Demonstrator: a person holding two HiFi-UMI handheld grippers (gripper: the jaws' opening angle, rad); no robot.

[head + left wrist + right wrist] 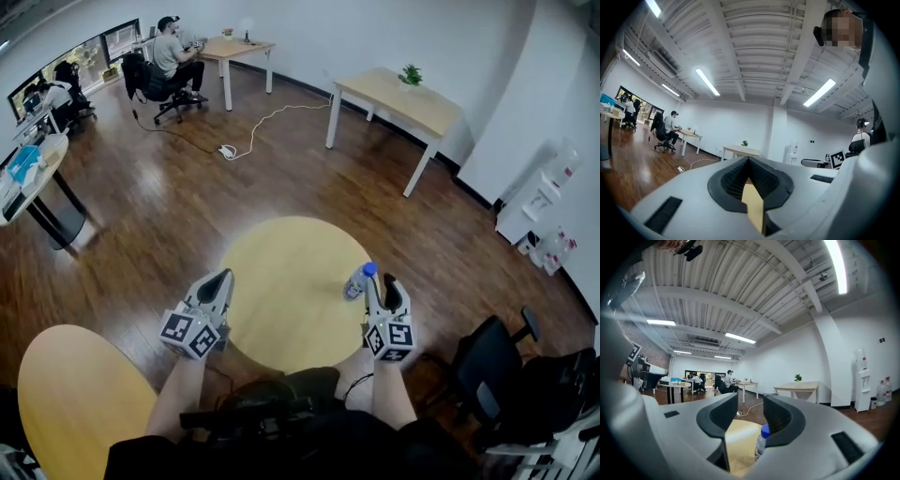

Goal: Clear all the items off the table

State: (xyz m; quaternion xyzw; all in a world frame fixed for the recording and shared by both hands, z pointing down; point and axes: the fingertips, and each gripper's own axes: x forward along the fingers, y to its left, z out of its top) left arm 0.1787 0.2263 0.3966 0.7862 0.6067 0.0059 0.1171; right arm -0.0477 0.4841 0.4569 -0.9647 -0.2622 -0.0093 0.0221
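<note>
So the bottle point(357, 281) stands upright on the table point(281, 314) just ahead of my right gripper point(384, 284), jaws partway open with nothing gripped, bottle nearer the right one, and my left gripper point(217, 283) is shut, empty and farther off.

The round worktop point(281, 272) looks like pale, smooth, matt wood, above a glossy dark wooden floor point(159, 197). The bottle point(356, 282) is clear, shiny plastic.
</note>
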